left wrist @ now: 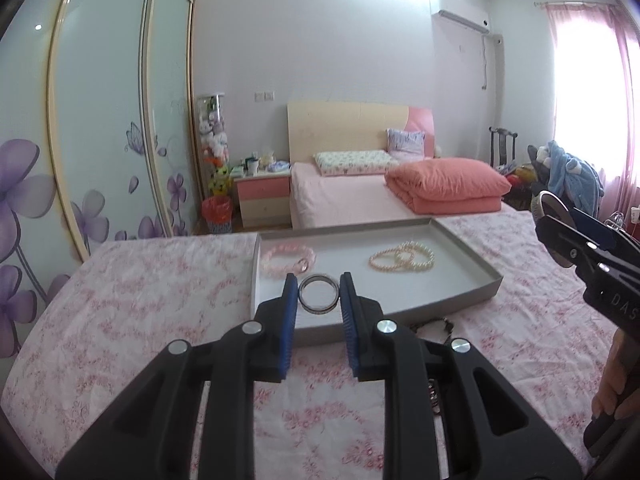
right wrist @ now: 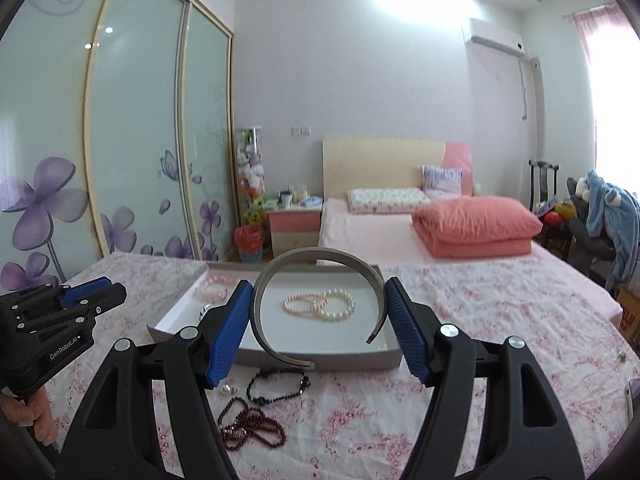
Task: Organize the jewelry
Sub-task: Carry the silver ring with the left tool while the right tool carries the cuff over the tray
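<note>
Left gripper (left wrist: 319, 298), jaws nearly closed, clamps a silver ring bangle (left wrist: 319, 299) at lower centre, above the grey tray's (left wrist: 466, 258) near edge. Right gripper (right wrist: 319, 322), jaws wide, grips an open silver cuff bangle (right wrist: 320, 258) (mid-frame, over the tray). Pearl bracelets (right wrist: 320, 306) lie inside.

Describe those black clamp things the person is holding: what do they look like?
Both the left gripper and right gripper are black plastic frames with triangular cut-outs and silver round pivot pins. Each has two ribbed blue pads. White lettering marks their sides. No sleeves or cables show.
</note>
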Action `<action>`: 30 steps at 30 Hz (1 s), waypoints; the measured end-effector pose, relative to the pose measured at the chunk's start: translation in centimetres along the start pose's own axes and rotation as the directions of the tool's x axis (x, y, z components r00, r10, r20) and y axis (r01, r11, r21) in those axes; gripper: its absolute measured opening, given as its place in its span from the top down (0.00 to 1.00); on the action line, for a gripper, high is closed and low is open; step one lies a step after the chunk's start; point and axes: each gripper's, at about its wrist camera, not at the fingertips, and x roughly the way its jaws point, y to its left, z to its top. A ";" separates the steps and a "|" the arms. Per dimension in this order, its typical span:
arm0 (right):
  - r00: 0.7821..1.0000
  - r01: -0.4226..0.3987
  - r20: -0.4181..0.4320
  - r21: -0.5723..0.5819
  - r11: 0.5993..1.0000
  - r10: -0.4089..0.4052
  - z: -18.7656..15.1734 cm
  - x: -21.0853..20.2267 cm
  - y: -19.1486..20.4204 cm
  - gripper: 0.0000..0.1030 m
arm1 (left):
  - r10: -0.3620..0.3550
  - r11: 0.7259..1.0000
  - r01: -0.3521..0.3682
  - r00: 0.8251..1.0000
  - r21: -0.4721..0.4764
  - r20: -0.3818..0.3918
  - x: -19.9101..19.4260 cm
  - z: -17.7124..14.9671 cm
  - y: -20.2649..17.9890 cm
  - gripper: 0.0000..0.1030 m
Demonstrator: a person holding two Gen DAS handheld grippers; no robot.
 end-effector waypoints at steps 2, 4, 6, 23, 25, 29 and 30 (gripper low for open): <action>1.000 0.000 0.021 -0.001 1.000 0.000 0.1 -0.2 -0.1 0.34 | -0.003 1.000 0.003 1.000 -0.003 0.019 -0.3 0.3 -0.2 0.79; 0.999 0.000 0.033 -0.002 1.000 0.000 0.2 -0.2 -0.2 0.34 | -0.005 1.000 0.006 0.999 -0.004 0.033 -0.4 0.5 -0.2 0.79; 0.999 -0.002 0.043 -0.002 1.000 0.002 0.2 -0.2 -0.2 0.34 | -0.007 1.000 0.008 0.999 -0.004 0.042 -0.4 0.7 -0.3 0.79; 0.995 -0.005 0.101 -0.029 1.000 0.007 2.3 2.2 0.1 0.34 | -0.016 1.000 0.017 0.999 -0.020 0.043 3.2 3.2 -0.4 0.79; 0.997 0.001 0.083 -0.024 1.000 0.001 2.7 3.9 -0.3 0.34 | -0.019 0.999 0.020 0.999 -0.033 0.027 4.8 3.8 -0.1 0.79; 1.000 -0.015 0.001 0.026 1.000 0.015 2.9 7.9 -1.8 0.34 | 0.000 0.999 0.000 1.000 -0.037 -0.013 8.6 4.4 0.6 0.79; 1.000 -0.017 -0.019 0.036 0.999 0.017 2.7 8.7 -2.0 0.34 | -0.002 0.999 0.001 1.000 -0.040 -0.029 9.5 4.4 0.6 0.79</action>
